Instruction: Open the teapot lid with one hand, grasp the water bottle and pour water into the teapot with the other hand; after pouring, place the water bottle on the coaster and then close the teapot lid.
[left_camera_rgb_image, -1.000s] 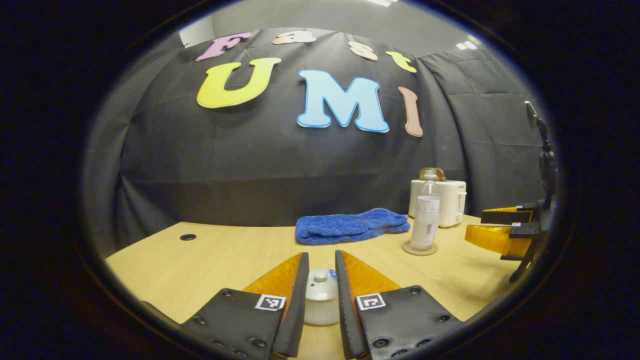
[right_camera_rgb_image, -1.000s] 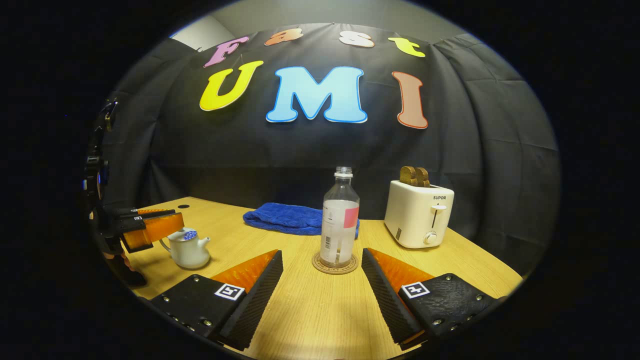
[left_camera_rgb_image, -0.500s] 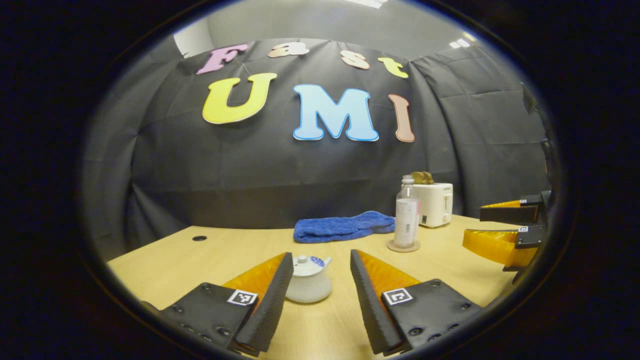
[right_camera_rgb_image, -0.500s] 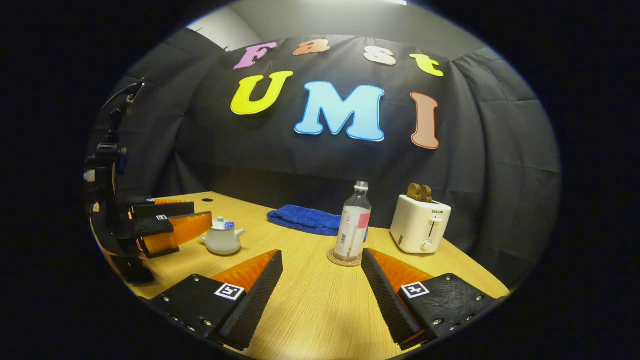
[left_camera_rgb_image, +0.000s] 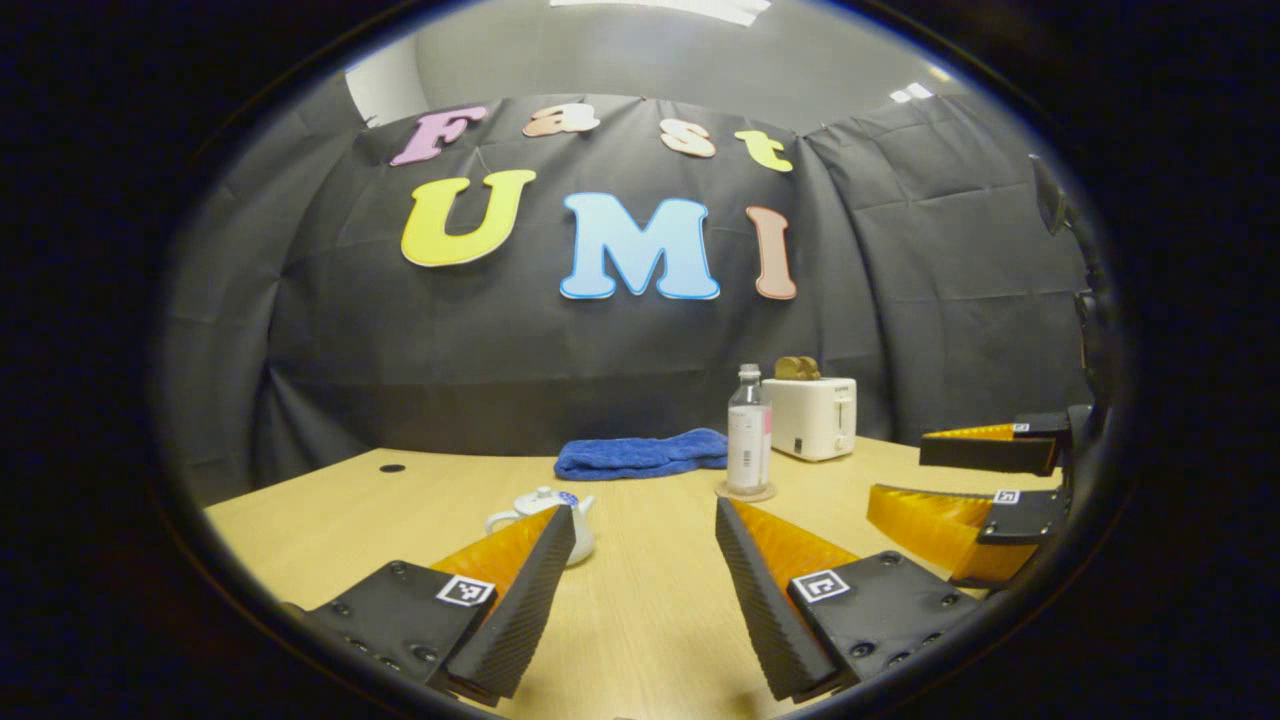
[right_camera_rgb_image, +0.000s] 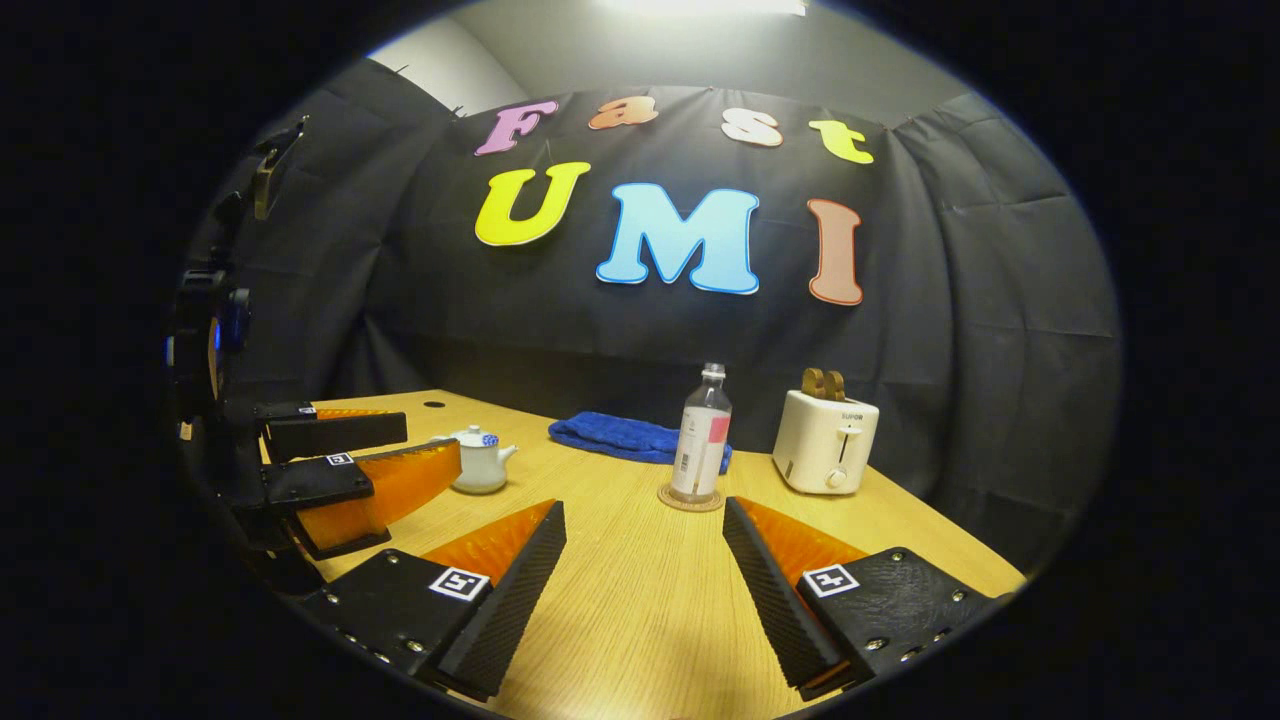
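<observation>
Water bottle (right_camera_rgb_image: 702, 434) on coaster (right_camera_rgb_image: 690, 499), between teapot (right_camera_rgb_image: 480, 465) and toaster (right_camera_rgb_image: 823, 441).

A table (right_camera_rgb_image: 640, 610) of pale wood-grain laminate, smooth with a soft sheen. A small teapot (right_camera_rgb_image: 481, 468) of glossy white glazed ceramic, its lid (right_camera_rgb_image: 477, 437) glazed the same. A water bottle (right_camera_rgb_image: 701, 447) of clear, shiny plastic with a paper-like label, standing on a coaster (right_camera_rgb_image: 690, 499) that looks matt and cork-like. A blue towel (right_camera_rgb_image: 625, 437) of soft, nubbly terry cloth. A toaster (right_camera_rgb_image: 825, 441) in smooth white plastic. The booth's wall is matt, creased cloth.
</observation>
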